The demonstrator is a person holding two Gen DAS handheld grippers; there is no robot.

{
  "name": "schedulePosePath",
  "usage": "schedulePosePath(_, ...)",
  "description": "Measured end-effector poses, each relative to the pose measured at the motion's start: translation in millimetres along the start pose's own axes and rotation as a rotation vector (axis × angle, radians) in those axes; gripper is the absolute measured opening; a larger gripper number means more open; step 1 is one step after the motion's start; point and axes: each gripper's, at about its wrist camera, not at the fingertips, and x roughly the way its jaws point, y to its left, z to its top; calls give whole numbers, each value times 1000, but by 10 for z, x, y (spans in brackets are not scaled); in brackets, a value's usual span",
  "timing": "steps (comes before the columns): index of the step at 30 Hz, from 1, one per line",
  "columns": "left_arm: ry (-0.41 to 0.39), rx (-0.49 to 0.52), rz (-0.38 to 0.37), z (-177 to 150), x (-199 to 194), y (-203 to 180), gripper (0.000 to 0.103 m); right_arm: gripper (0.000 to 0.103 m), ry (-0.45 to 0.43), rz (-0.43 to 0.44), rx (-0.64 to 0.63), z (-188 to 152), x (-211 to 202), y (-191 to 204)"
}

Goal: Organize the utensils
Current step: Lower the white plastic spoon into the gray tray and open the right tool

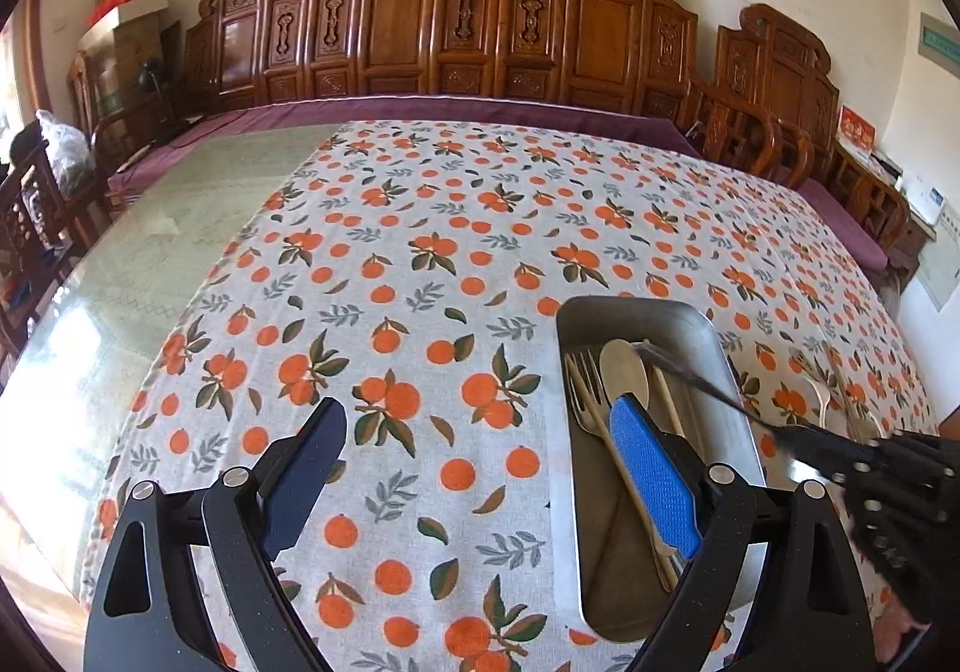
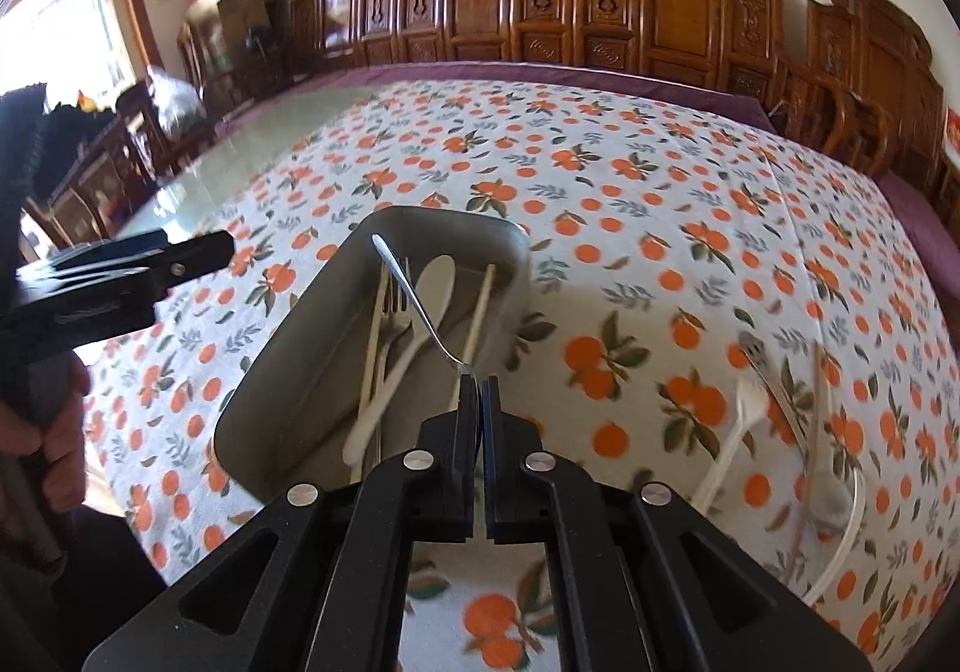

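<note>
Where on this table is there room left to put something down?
Bare cloth lies left of the metal tray, under the open left tongs, and behind it toward the carved bench. Crowded spots: the tray, where the right tongs hold a metal spoon, and the loose utensils right of it.

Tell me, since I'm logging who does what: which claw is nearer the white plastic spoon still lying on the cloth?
Right. The right claw holds a metal spoon over the metal tray, with the white plastic spoon just to its right. The left claw hangs on the tray's far side.
</note>
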Motion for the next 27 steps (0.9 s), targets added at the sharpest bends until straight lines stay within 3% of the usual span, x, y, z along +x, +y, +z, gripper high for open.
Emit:
schedulePosePath(12, -13, -24, -9, 14, -48, 110, 86, 4, 64, -52, -60, 93, 331, 383)
schedulePosePath(20, -14, -26, -9, 13, -49, 118, 86, 11, 38, 78, -23, 70, 234, 449)
schedulePosePath(27, -14, -26, -8, 12, -52, 115, 86, 13, 67, 151, 5, -47, 289, 437)
